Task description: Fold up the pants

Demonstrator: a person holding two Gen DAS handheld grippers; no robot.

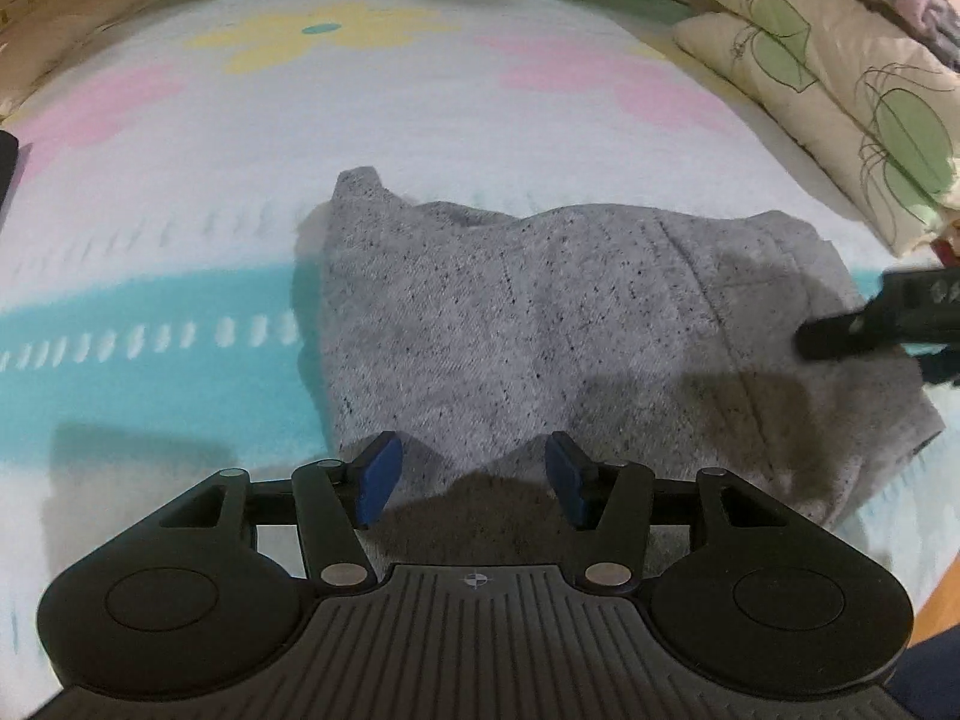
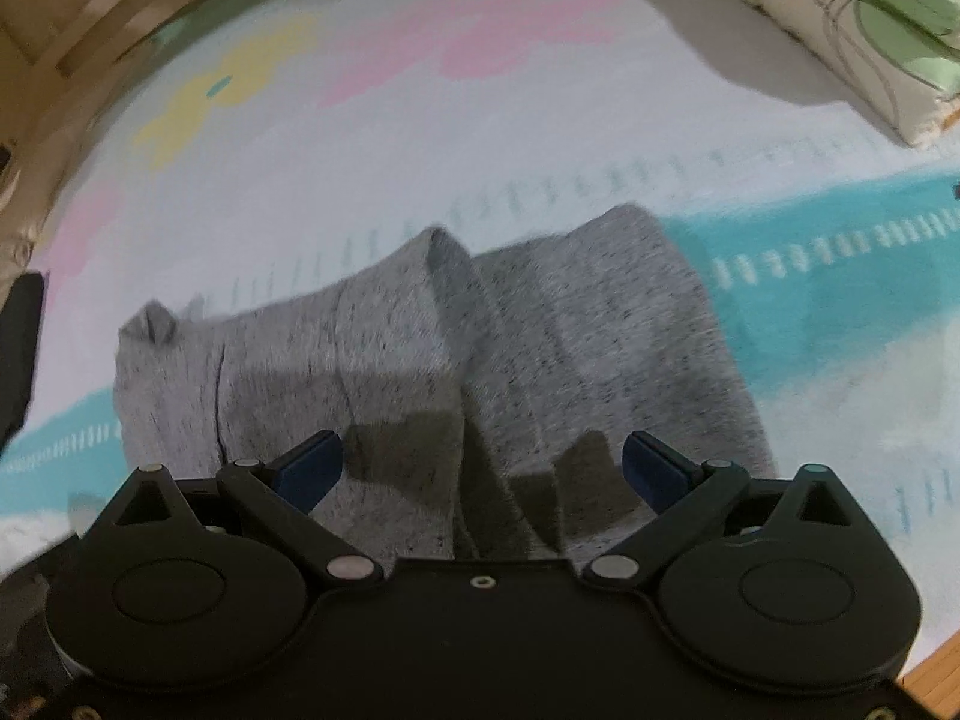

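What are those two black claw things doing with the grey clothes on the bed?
A person is folding grey pants using a gripper in each hand. The pants lie bunched and partly folded on a flowery bedspread, near some pillows. The left gripper and the right gripper are both open above the pants, holding nothing.

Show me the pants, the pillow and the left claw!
pants (image 1: 510,324), left wrist view, middle of the grey fabric
pillow (image 1: 840,90), left wrist view, cream cover
left claw (image 1: 474,477), left wrist view, midway between blue tips
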